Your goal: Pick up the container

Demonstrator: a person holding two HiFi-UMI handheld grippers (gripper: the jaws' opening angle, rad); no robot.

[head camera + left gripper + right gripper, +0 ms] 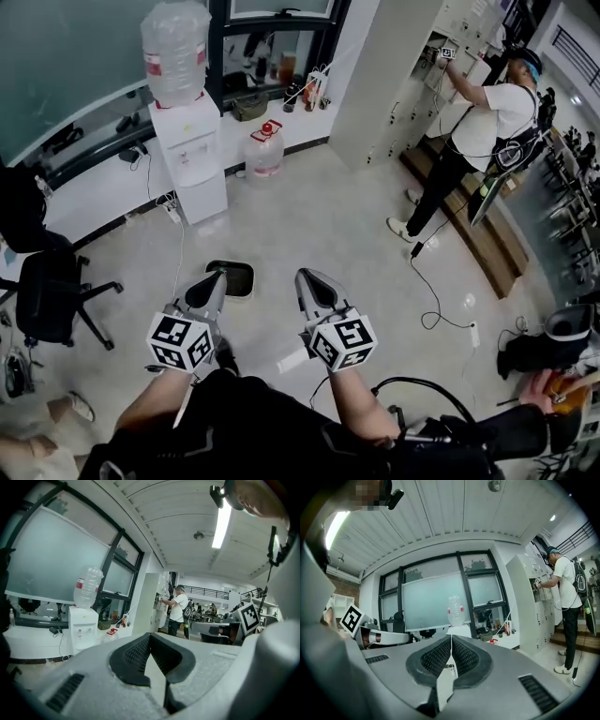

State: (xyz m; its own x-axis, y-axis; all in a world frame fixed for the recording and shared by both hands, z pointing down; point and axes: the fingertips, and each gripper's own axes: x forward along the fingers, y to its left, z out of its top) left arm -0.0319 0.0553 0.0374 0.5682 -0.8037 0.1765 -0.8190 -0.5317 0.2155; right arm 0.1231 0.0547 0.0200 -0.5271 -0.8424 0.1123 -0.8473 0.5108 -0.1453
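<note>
A dark, shallow container [236,278] with rounded corners sits on the pale floor, just beyond the tip of my left gripper [217,277], which partly covers its left edge. That gripper is shut with nothing between its jaws. My right gripper [305,277] is held level beside it, a little to the right of the container, also shut and empty. In the left gripper view the left gripper [150,635] has its ribbed pads closed together. The right gripper [451,637] looks the same in the right gripper view. Neither gripper view shows the container.
A white water dispenser [192,155] with a big bottle stands by the window wall, a spare water jug [265,150] beside it. A black office chair [47,291] is at the left. A person [478,131] works at cabinets on the right; a black cable [431,292] trails across the floor.
</note>
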